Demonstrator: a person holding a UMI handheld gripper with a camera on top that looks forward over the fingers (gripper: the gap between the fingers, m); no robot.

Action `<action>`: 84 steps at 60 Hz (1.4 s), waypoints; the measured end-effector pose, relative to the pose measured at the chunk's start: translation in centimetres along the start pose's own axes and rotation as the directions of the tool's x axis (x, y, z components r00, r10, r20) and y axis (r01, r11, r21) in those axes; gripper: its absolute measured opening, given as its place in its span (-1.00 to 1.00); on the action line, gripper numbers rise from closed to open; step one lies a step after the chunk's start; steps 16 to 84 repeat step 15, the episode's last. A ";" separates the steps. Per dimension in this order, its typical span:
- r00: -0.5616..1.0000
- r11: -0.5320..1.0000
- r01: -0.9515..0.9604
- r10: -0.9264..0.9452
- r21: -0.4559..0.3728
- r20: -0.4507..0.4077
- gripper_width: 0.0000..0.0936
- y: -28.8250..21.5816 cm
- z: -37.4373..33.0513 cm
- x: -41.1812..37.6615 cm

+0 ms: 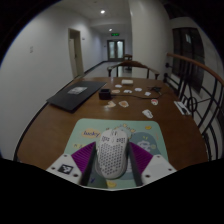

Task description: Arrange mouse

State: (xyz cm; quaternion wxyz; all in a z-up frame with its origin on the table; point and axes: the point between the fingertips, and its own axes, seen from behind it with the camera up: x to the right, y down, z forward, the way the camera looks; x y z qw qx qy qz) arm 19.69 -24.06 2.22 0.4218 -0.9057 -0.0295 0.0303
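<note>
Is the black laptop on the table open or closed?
Closed. The laptop lies flat on the table, beyond the gripper, with no screen standing up.

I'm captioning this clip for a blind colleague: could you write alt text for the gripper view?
A white perforated mouse sits between the gripper's two purple-padded fingers on a pale green mouse mat, on a round wooden table. Whether the pads press on it cannot be told. Beyond lie a dark laptop and scattered small items, in a white hallway.
</note>
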 end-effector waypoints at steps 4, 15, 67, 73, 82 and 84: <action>0.999 1.000 0.002 -0.001 -0.024 0.040 0.90 0.3 -1.3 0.0; 0.996 0.999 0.019 -0.023 0.049 0.086 0.81 1.3 -9.2 3.4; 0.996 0.999 0.019 -0.023 0.049 0.086 0.81 1.3 -9.2 3.4; 0.996 0.999 0.019 -0.023 0.049 0.086 0.81 1.3 -9.2 3.4; 0.996 0.999 0.019 -0.023 0.049 0.086 0.81 1.3 -9.2 3.4; 0.996 0.999 0.019 -0.023 0.049 0.086 0.81 1.3 -9.2 3.4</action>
